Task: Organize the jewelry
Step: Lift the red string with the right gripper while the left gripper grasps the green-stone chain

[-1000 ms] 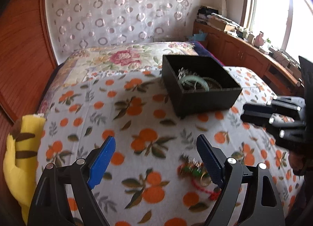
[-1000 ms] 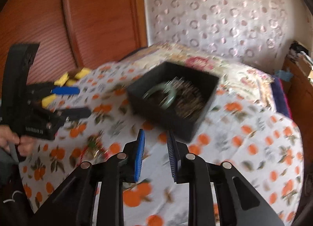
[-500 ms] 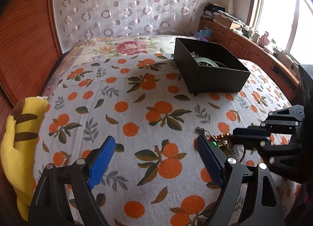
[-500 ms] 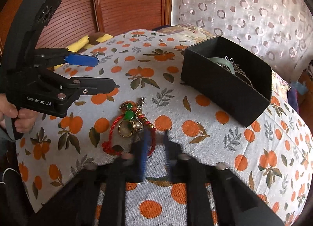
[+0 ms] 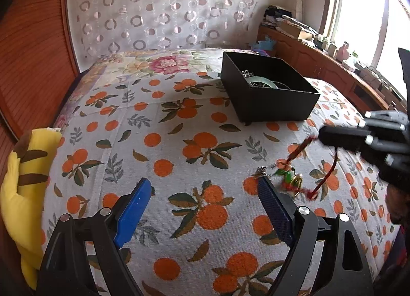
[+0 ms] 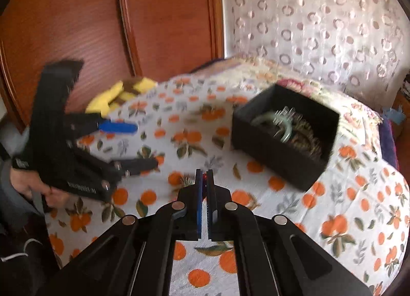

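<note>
The black box point(image 5: 269, 96) already holds several pieces. The right tool point(image 6: 204, 175) pinches the red-cord charm point(image 5: 294, 180), not yet boxed. The left tool point(image 5: 205, 206) is spread, empty.

Right gripper point(image 6: 204, 175) has just closed on the red cord point(image 5: 298, 151), now lifts it; charms point(image 5: 292, 180) dangle below.

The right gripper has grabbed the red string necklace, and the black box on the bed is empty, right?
Not quite. The black box isn't empty: the left wrist view shows a green bangle and chains inside it. The rest is right: the right gripper is shut on the red string necklace.
</note>
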### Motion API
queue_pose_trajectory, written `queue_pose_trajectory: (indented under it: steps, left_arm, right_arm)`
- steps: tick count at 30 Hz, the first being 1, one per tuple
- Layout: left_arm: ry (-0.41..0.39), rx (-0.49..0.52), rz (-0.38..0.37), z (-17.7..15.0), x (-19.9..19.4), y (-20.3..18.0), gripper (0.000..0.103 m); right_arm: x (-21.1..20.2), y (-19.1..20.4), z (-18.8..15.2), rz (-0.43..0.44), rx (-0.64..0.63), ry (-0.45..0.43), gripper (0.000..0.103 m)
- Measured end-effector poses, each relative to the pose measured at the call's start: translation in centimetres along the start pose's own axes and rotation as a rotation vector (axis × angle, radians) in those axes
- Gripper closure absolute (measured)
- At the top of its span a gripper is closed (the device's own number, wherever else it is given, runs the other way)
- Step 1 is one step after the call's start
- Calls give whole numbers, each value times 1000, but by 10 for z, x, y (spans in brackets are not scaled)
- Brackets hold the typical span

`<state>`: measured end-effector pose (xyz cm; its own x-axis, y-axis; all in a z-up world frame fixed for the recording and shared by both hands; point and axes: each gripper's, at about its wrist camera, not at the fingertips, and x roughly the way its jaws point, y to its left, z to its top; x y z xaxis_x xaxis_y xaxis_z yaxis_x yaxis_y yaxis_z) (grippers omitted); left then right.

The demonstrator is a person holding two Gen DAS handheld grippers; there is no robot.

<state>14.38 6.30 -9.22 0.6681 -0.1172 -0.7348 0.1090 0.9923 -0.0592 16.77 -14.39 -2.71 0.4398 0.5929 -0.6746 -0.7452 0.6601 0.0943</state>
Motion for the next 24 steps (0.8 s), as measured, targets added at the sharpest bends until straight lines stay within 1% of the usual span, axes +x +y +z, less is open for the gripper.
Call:
queue_pose_trajectory:
  steps: [6, 12, 16, 18, 20, 24]
  left_arm:
    - [8, 27, -25, 3, 4, -16, 21]
    - [8, 63, -56, 10, 11, -37, 21]
    - [16, 77, -78, 13, 16, -49, 21]
    - [20, 88, -93, 16, 20, -56, 21]
    - [20, 104, -97, 19, 22, -63, 21]
    - [17, 137, -122, 27, 26, -80, 21]
  right_arm:
    - [-31, -22, 8, -42, 41, -67, 100]
    - [-50, -42, 3, -87, 69, -91, 100]
    - [-58, -51, -1, -101, 86, -102, 100]
    - [-57, -57, -5, -118, 88, -89, 100]
    - [-49, -64, -12, -173, 85, -40, 100]
    - [-38, -88, -35, -224, 139, 38, 100]
